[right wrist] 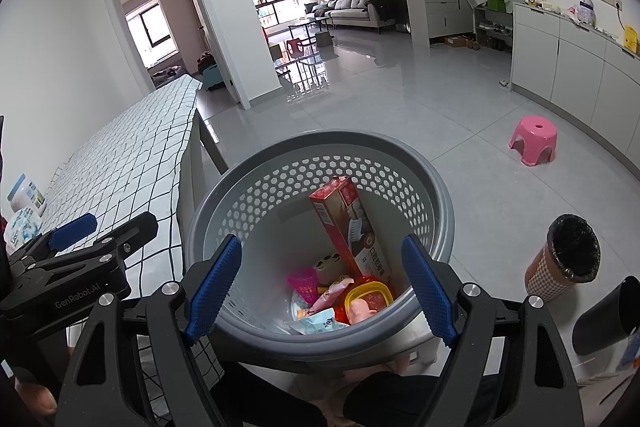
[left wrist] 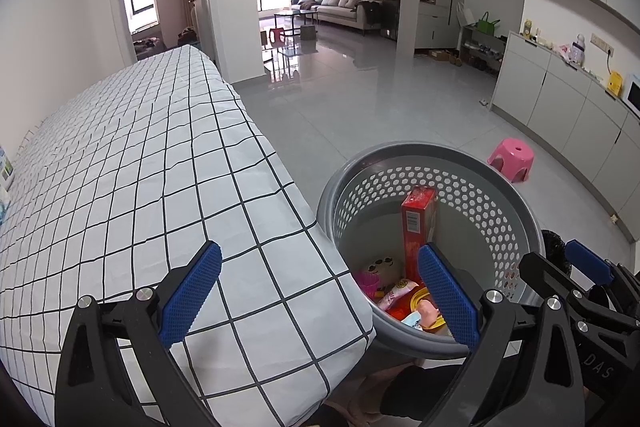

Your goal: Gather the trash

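A grey perforated basket [right wrist: 424, 187] stands on the floor beside the table; it also shows in the left wrist view [left wrist: 500, 195]. Inside lie a tall red box [right wrist: 344, 223], a pink cup [right wrist: 304, 281], a yellow-lidded container [right wrist: 368, 293] and several wrappers. My right gripper [right wrist: 322, 281] is open and empty, right above the basket's mouth. My left gripper [left wrist: 320, 289] is open and empty, over the table's corner and the basket's near rim. The right gripper shows at the right edge of the left wrist view [left wrist: 580, 267]; the left gripper shows in the right wrist view [right wrist: 80, 231].
The table has a white checked cloth [left wrist: 140, 167]. A white jar [right wrist: 26, 193] and a wrapped pack [right wrist: 20, 227] sit on its left part. A pink stool [right wrist: 534, 139], a small lined bin [right wrist: 568, 255] and a black cylinder [right wrist: 608, 311] stand on the floor to the right. Cabinets [left wrist: 560, 99] line the right wall.
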A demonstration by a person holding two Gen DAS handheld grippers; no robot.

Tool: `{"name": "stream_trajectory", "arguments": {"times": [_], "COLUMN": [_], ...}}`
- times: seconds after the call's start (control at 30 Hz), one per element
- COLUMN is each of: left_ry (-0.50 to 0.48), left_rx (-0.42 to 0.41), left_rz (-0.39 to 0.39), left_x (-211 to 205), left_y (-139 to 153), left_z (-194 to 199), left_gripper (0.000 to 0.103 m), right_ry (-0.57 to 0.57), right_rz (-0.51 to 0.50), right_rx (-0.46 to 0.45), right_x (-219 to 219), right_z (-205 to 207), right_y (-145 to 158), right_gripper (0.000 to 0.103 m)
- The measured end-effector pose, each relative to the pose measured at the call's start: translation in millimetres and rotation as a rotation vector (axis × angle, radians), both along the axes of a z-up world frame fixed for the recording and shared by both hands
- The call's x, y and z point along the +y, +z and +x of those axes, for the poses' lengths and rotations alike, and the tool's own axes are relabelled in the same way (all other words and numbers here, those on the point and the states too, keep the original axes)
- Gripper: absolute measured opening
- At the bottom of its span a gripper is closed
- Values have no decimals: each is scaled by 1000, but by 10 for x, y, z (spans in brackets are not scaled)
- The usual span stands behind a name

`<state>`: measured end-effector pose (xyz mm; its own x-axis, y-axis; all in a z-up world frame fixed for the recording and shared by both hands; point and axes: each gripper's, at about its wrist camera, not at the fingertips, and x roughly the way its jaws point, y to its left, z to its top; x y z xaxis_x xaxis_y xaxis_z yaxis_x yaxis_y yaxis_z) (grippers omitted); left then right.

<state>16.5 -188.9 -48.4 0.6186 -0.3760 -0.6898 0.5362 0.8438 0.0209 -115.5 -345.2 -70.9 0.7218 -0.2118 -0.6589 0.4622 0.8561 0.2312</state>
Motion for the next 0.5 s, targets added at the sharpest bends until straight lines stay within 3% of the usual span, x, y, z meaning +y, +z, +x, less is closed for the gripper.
{"name": "stream_trajectory", "arguments": {"times": [0.5], "left_ry": [3], "left_rx": [8], "left_rz": [-4], "left_x": [35], "left_y": [-13], "left_z": [-6], "left_gripper": [97], "right_ry": [0], "right_rz": [0], "right_rx": [0], "right_x": [5], "right_z": [-18], "right_y": [9], "right_gripper": [79]}}
